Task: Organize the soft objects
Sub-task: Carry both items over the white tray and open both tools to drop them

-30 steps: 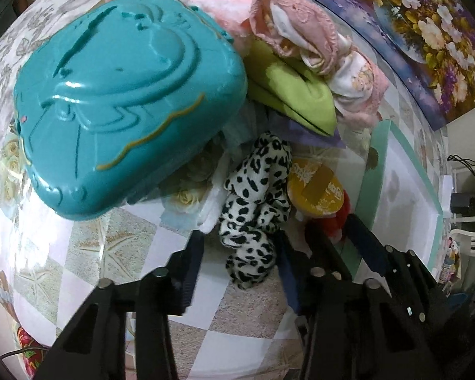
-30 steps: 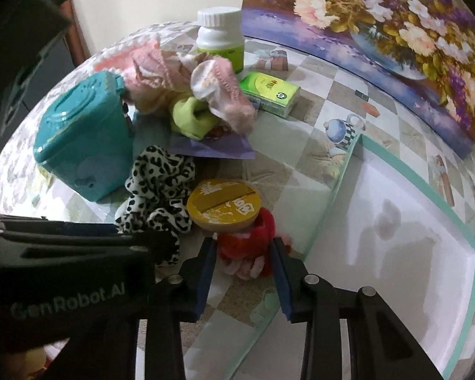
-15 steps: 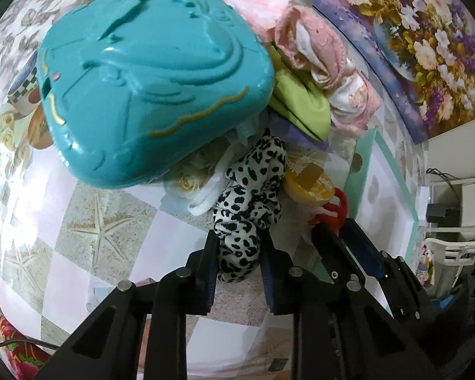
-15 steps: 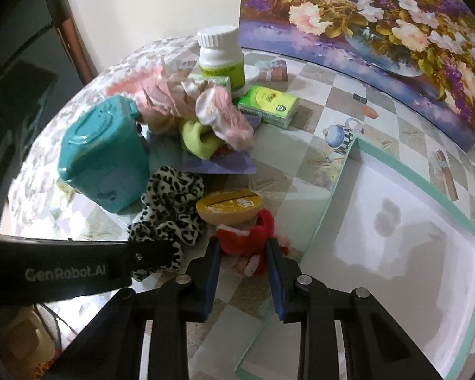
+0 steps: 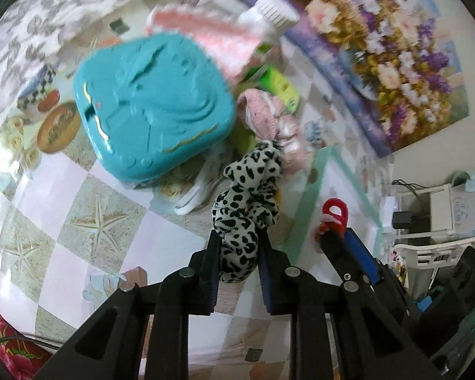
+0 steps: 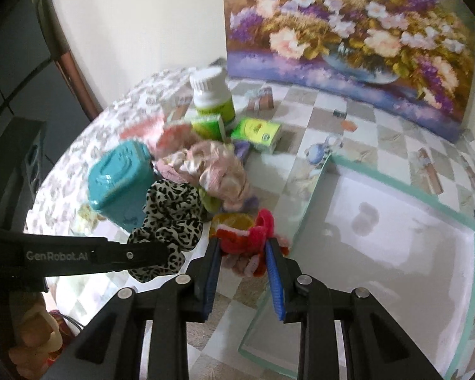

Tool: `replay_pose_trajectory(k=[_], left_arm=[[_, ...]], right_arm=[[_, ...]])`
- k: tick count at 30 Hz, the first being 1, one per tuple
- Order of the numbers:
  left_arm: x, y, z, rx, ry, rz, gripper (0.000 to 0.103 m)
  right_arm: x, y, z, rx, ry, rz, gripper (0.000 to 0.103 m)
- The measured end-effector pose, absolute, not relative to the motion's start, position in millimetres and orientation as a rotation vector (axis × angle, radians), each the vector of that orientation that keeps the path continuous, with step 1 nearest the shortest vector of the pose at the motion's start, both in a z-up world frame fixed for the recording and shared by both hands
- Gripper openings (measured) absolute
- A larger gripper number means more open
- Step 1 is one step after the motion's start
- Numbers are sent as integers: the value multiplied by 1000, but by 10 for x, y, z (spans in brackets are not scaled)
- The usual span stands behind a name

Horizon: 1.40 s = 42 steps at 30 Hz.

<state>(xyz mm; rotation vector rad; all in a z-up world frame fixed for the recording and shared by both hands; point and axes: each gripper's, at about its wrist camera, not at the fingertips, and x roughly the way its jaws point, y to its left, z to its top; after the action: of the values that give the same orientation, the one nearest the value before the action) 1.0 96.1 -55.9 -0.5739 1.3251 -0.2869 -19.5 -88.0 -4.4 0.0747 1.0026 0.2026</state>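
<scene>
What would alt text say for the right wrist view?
The right claw grips a red scrunchie beside a white tray, while the left claw holds a leopard scrunchie near a teal box.

surface: round table, checkered floral cloth (image 6: 304,120) | on it: teal box (image 6: 117,183); white bottle (image 6: 210,95); green carton (image 6: 258,131); mint-rimmed tray (image 6: 443,209)

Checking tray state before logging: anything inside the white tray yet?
No, the white tray shows only bare floor, while the leopard scrunchie and red scrunchie sit outside it in the hand-held grippers.
</scene>
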Motion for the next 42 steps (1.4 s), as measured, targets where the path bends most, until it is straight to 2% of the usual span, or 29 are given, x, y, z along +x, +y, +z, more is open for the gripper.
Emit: replay_pose_trajectory(k=[13, 30, 42], left_arm=[[-146, 704, -78, -470, 1104, -394, 22], [-289, -303, -197, -179, 1165, -481, 22], [-377, -840, -313, 11, 1151, -484, 23]], right_arm=[[-347, -1205, 406, 128, 876, 126, 30], [-429, -2232, 287, 155, 915, -275, 31], [-702, -2991, 43, 325, 994, -517, 31]])
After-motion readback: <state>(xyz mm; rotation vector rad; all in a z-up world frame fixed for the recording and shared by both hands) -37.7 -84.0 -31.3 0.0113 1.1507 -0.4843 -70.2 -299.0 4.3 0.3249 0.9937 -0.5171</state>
